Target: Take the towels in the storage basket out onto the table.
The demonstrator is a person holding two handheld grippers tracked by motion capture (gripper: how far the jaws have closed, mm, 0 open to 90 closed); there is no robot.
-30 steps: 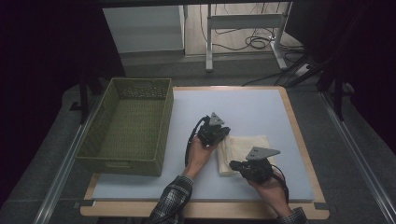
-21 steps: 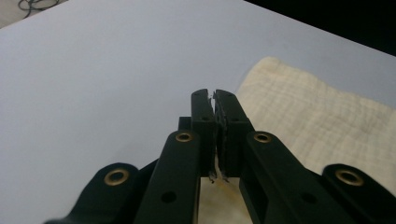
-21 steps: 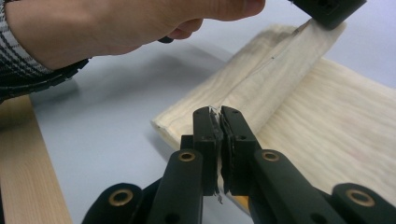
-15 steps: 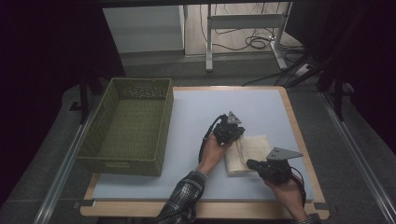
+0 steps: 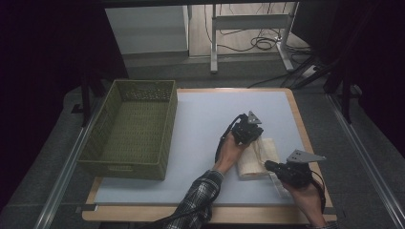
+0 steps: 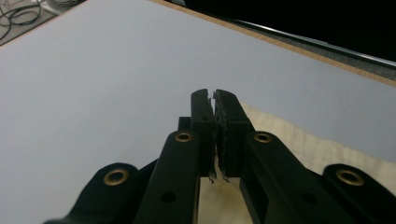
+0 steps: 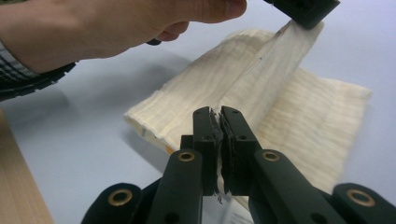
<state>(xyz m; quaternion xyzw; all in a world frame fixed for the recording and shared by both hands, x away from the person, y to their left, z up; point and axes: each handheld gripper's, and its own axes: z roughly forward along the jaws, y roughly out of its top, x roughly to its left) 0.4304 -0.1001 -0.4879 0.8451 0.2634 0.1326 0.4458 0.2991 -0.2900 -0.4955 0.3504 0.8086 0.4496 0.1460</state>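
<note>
A cream ribbed cloth (image 5: 261, 153) lies folded on the pale blue table top (image 5: 205, 119), right of centre. My left gripper (image 5: 252, 135) is at the cloth's far edge, my right gripper (image 5: 268, 166) at its near edge. In the right gripper view my right gripper (image 7: 219, 112) is shut on a lifted top layer of the cloth (image 7: 280, 79). That layer runs taut up to the left gripper (image 7: 306, 11), which pinches its far corner. In the left gripper view the left gripper (image 6: 214, 95) is shut, with cloth threads between the jaws and the cloth (image 6: 308, 144) beneath.
An empty green woven basket (image 5: 133, 129) stands on the table's left side. The wooden table rim (image 5: 302, 124) runs close to the cloth on the right. A desk frame and cables (image 5: 258, 43) lie on the floor beyond the table.
Both hands have moved to the right across the table, carrying the cloth's top layer with them. The cloth now sits nearer the right rim.
</note>
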